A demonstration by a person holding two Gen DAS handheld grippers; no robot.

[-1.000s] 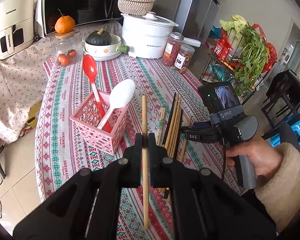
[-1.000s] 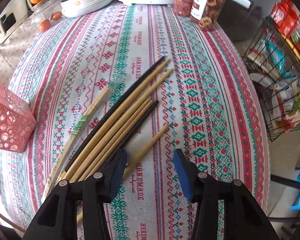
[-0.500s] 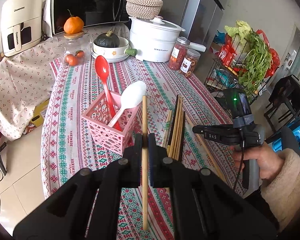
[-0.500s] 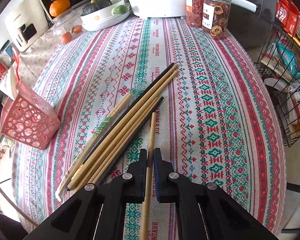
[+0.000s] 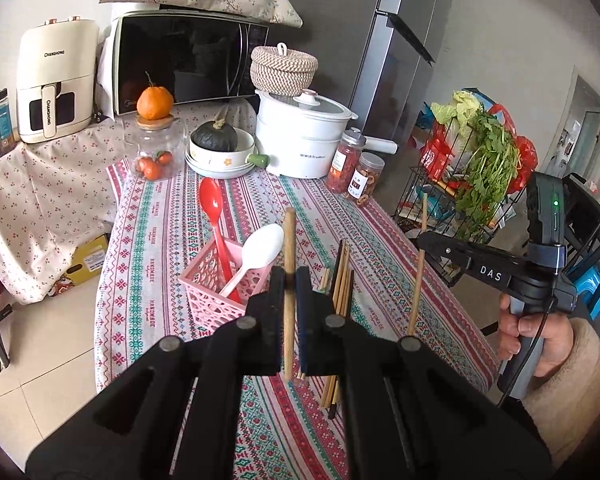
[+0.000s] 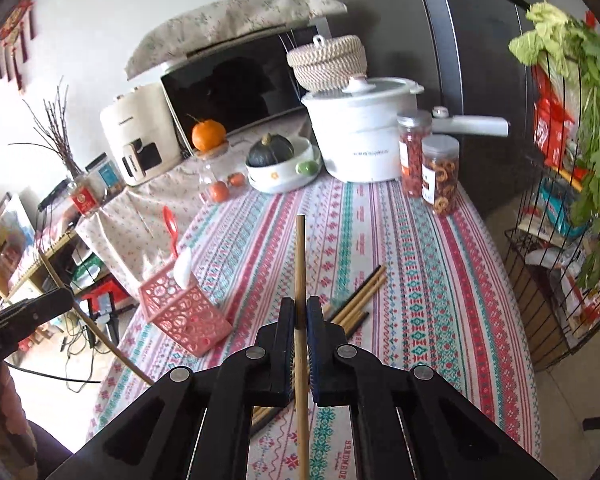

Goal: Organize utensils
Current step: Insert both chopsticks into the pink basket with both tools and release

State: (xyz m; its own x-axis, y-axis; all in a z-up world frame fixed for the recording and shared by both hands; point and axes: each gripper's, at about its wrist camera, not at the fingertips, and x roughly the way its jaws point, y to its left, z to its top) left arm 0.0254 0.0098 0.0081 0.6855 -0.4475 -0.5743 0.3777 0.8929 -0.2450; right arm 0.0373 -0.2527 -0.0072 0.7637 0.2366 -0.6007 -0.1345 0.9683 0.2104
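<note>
Left gripper [image 5: 289,280] pressed together on a bamboo chopstick [image 5: 289,240], stick upright between the jaws, tip rising above them, lower end showing below. Pink basket [image 5: 204,284] just ahead and left of the jaws, on the striped tablecloth [image 5: 148,264]. Red spoon [image 5: 214,216] and white spoon [image 5: 256,252] standing in it, bowls up, white one leaning right toward the held stick. Loose chopsticks [image 5: 342,280] lying on the cloth just right of the jaws, partly hidden behind the gripper body. Further right, right gripper [image 5: 422,240] seen side-on, held by a hand [image 5: 532,332] in a fleece sleeve.

Right gripper [image 6: 300,312] pinching a second chopstick [image 6: 300,264], near upright, raised clear of the cloth, tip above the jaws and tail running down past them. Same stick [image 5: 419,272] visible in the left view, hanging steep across the right jaws. Loose pile [image 6: 360,300] just ahead and right of these jaws, flat on the cloth. Basket [image 6: 180,312] ahead and left, tilted in this view, spoons poking up at its far corner. Left gripper [image 6: 28,308] at the far left edge, its stick [image 6: 96,332] slanting down past it.

Beyond both claws, at the table's far end: white pot [image 5: 304,136], two jars [image 5: 356,172], bowl with a squash [image 5: 216,148].
</note>
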